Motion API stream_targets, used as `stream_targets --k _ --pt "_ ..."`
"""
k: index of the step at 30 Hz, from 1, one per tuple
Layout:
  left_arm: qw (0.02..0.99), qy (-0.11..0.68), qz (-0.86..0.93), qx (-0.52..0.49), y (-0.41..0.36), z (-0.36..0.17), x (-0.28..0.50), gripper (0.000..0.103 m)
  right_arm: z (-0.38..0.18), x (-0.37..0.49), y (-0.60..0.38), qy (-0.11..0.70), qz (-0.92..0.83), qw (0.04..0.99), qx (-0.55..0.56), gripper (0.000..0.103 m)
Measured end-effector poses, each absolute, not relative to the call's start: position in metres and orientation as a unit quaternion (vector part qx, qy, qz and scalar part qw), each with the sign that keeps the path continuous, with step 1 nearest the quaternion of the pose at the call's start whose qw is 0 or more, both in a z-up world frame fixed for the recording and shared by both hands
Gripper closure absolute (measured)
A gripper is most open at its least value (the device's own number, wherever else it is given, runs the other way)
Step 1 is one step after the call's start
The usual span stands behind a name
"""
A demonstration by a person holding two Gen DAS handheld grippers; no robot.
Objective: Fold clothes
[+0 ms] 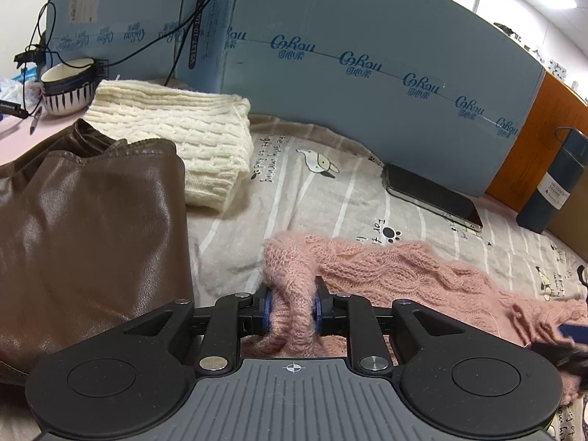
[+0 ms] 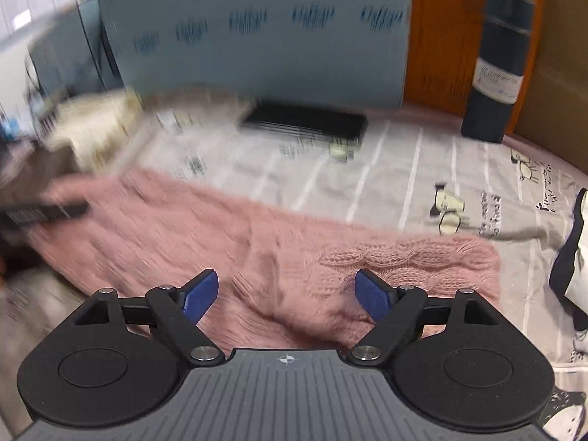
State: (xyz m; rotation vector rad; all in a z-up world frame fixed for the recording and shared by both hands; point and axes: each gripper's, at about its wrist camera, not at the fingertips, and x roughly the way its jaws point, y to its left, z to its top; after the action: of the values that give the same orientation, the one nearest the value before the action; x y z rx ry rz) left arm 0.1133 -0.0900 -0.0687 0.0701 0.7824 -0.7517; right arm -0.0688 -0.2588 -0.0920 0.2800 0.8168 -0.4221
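Observation:
A fluffy pink knitted sweater [image 1: 386,268] lies across a grey patterned bedsheet [image 1: 312,191]. My left gripper [image 1: 293,310] is shut on a bunched fold at the sweater's left end. In the right wrist view the sweater [image 2: 220,242] stretches from left to right under my right gripper [image 2: 286,294], which is open and empty just above it. The left gripper shows blurred at the left of that view [image 2: 40,213]. The right gripper's tip shows at the right edge of the left wrist view [image 1: 573,334].
A folded brown leather garment [image 1: 84,228] and a folded cream knit [image 1: 176,132] lie at the left. A striped bowl [image 1: 68,86], a black phone [image 1: 433,194] and a dark bottle [image 1: 551,180] stand by the blue boxes [image 1: 367,73]. A dark-and-white item [image 2: 573,257] lies at the right.

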Motion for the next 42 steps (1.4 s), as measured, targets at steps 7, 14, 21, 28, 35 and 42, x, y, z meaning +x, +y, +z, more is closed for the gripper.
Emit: stream_targets --k 7,14,21,28,35,42 --pt "0.852 0.373 -0.364 0.044 -0.096 -0.07 0.113 0.084 -0.101 -0.077 -0.284 0.387 -0.26 0.877 0.114 0.088" --pt "0.868 0.309 -0.385 0.042 -0.107 -0.036 0.116 0.086 -0.033 -0.129 -0.328 0.262 -0.358 0.888 0.12 0.09" --pt "0.886 0.268 -0.377 0.034 -0.109 -0.011 0.123 0.087 0.01 -0.193 -0.368 0.171 -0.449 0.864 0.153 0.091" --pt "0.86 0.337 -0.382 0.039 -0.123 -0.024 0.139 0.087 -0.018 -0.224 -0.401 0.2 -0.463 0.836 0.215 0.09" --pt "0.861 0.354 -0.354 0.091 -0.132 -0.038 0.133 0.077 -0.058 -0.226 -0.414 0.272 -0.467 0.81 0.228 0.089" --pt "0.876 0.3 -0.315 0.208 -0.138 -0.03 0.122 0.04 -0.058 -0.217 -0.41 0.349 -0.513 0.771 0.142 0.058"
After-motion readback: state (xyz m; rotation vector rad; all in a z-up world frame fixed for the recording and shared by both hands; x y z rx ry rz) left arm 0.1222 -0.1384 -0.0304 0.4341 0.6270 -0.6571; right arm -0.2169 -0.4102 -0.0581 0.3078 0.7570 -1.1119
